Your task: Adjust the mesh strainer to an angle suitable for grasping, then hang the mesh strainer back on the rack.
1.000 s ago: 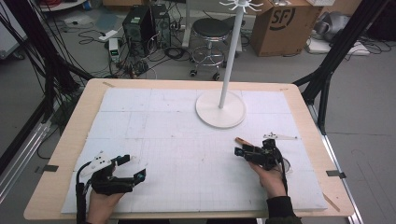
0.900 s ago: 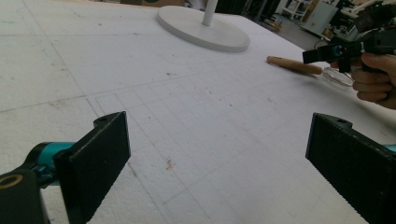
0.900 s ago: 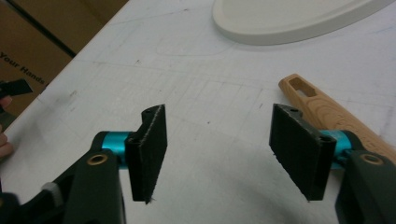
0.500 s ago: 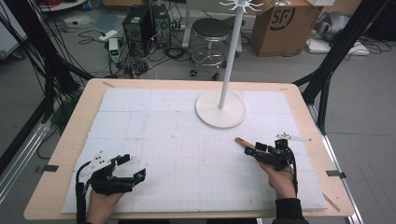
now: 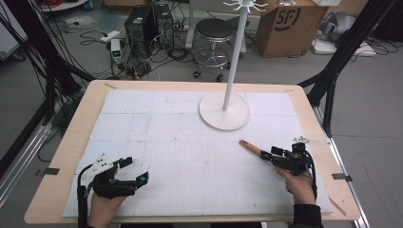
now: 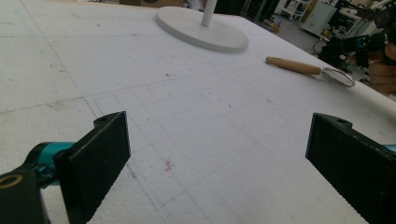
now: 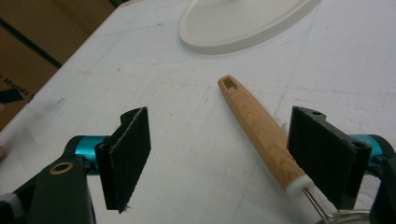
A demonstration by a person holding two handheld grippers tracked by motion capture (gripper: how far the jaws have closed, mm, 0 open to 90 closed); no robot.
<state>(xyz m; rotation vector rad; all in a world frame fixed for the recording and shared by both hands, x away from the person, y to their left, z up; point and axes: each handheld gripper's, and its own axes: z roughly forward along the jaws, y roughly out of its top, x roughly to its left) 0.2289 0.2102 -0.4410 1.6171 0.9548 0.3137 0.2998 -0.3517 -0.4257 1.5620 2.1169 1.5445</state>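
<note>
The left gripper (image 5: 135,171) sat nearest the table's (image 5: 66,156) near edge with its jaws spread wide over bare white foam sheet (image 6: 196,121), nothing between them. The right gripper (image 7: 224,154) was likewise wide open and gripped nothing. A wooden-handled strainer (image 7: 261,135) lay flat between its jaws, close to the right-hand pad (image 7: 322,154) but not clamped; whether handle and pad touched could not be told. The strainer's wire neck and mesh rim were cut off at the frame's bottom corner. From above, the right gripper (image 5: 278,156) covered the mesh end, leaving the handle (image 5: 251,148) pointing out ahead. Beyond both grippers stood the white hanger stand (image 5: 224,111); its pole top was cropped from both gripper views. The right hand (image 5: 299,183) showed at the bottom edge.
</note>
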